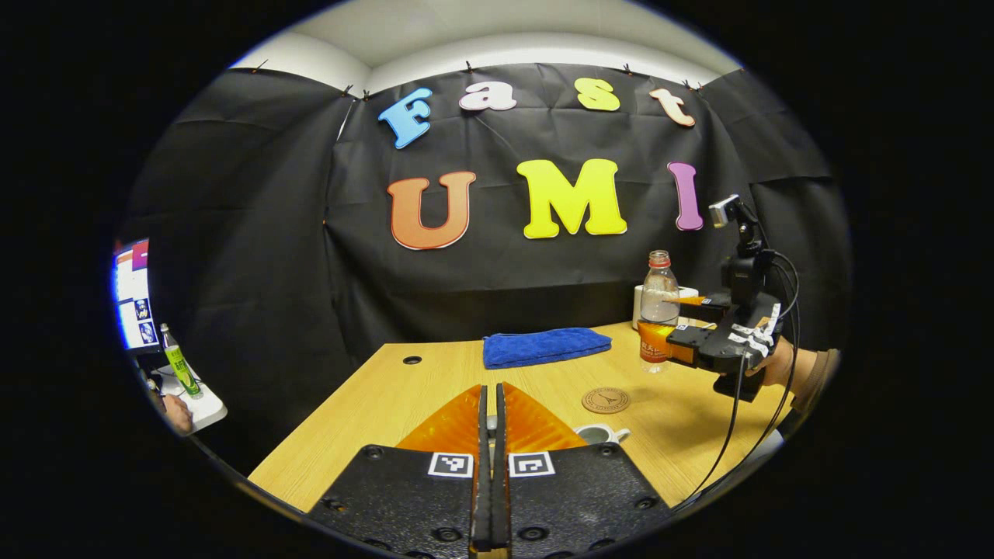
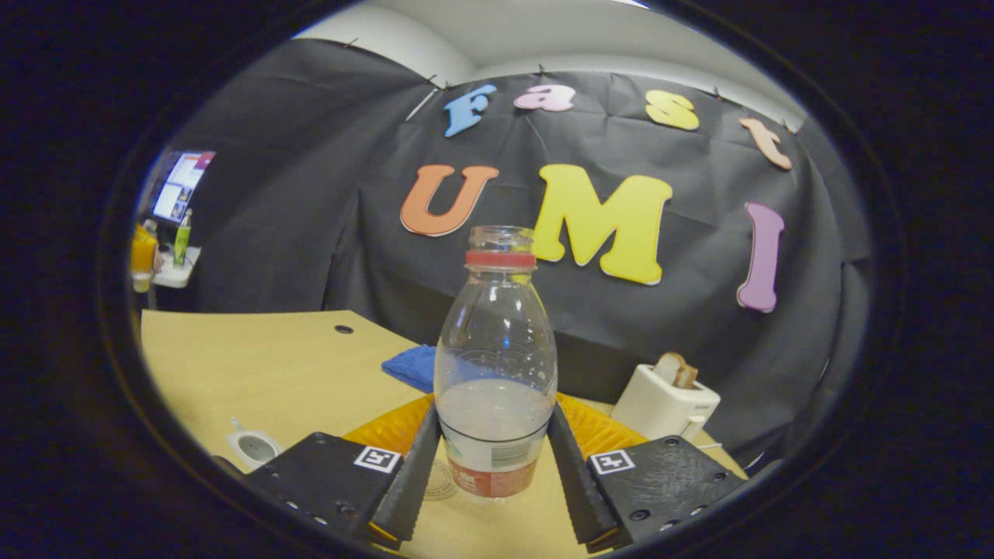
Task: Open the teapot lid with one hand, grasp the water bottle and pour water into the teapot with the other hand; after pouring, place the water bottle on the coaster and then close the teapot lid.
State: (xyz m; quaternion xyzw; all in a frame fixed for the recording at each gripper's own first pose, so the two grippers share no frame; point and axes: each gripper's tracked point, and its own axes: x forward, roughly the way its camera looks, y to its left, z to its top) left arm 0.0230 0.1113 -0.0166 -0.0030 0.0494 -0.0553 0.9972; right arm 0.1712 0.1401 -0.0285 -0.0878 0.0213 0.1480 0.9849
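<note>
The right gripper [image 2: 491, 458] holds the water bottle [image 2: 495, 373] upright, its jaws pressed on the lower body from both sides; the bottle is uncapped and partly filled. In the left gripper view the same bottle [image 1: 658, 310] stands at the far right of the tabletop [image 1: 373, 404], held by the right gripper [image 1: 674, 338] with a hand [image 1: 776, 363] behind it.

The left gripper [image 1: 489, 435] has its jaws closed flat together with nothing visible between them, low over the near edge. Just right of its fingers shows the white teapot [image 1: 599, 433], partly hidden; whether its lid is on cannot be told. The round coaster [image 1: 606, 400] lies bare between teapot and bottle. A blue cloth [image 1: 543, 345] lies farther back.

The right gripper view adds a white toaster [image 2: 668, 400] at the far right and the teapot [image 2: 252, 446] at the near left. The left half of the tabletop is open wood.
</note>
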